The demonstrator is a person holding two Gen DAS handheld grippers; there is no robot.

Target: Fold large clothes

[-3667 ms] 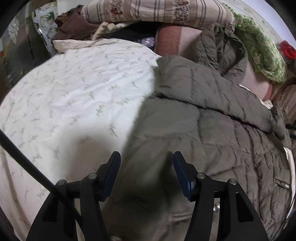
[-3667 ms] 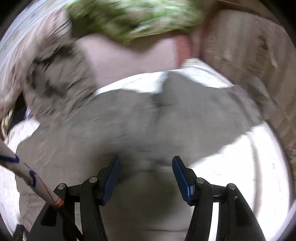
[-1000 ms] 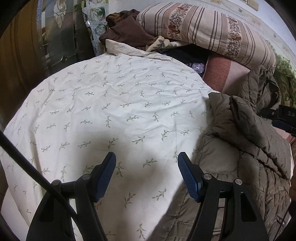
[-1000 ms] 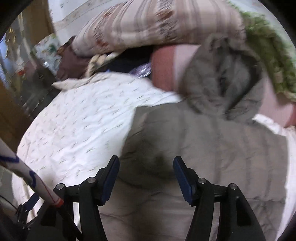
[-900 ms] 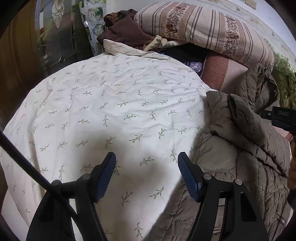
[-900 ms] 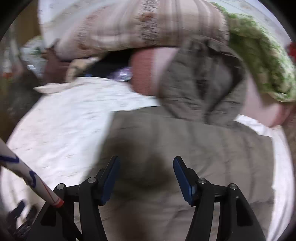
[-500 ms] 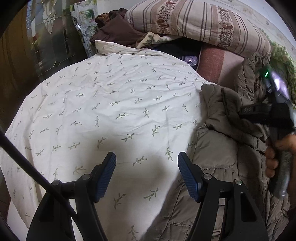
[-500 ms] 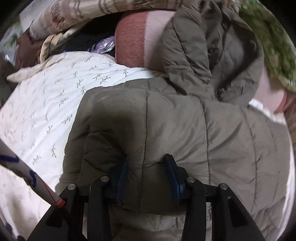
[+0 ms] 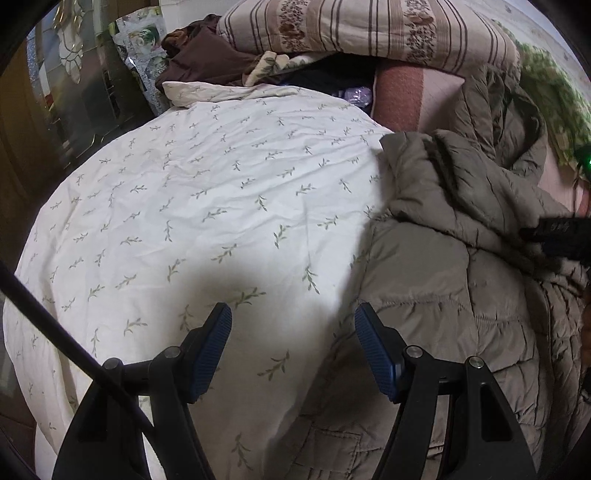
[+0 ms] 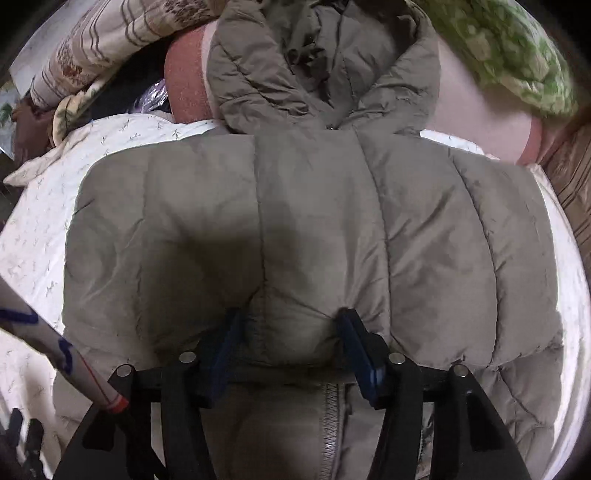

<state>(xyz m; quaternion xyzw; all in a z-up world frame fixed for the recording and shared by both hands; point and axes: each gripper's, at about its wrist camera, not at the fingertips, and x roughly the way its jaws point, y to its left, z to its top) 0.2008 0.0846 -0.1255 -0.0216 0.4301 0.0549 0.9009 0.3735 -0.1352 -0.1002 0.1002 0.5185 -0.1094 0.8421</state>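
Note:
A large olive-brown quilted hooded jacket (image 10: 295,229) lies on a white leaf-print bedsheet (image 9: 207,206). In the right wrist view my right gripper (image 10: 291,332) is closed on a puffy fold of the jacket, with the hood (image 10: 325,66) beyond it and a zipper (image 10: 327,428) below it. In the left wrist view the jacket (image 9: 454,288) lies at the right. My left gripper (image 9: 293,332) is open and empty over the sheet, just left of the jacket's edge. The right gripper's dark body (image 9: 561,240) shows at the far right.
A striped pillow (image 9: 369,29), a pink blanket (image 9: 410,96) and a green floral quilt (image 10: 506,48) are piled at the head of the bed. Brown clothes (image 9: 207,55) lie at the back left. A dark cabinet (image 9: 44,122) stands left of the bed.
My right gripper has moved down onto the jacket and closed on a fold of it. My left gripper has stayed open over the sheet and shifted slightly.

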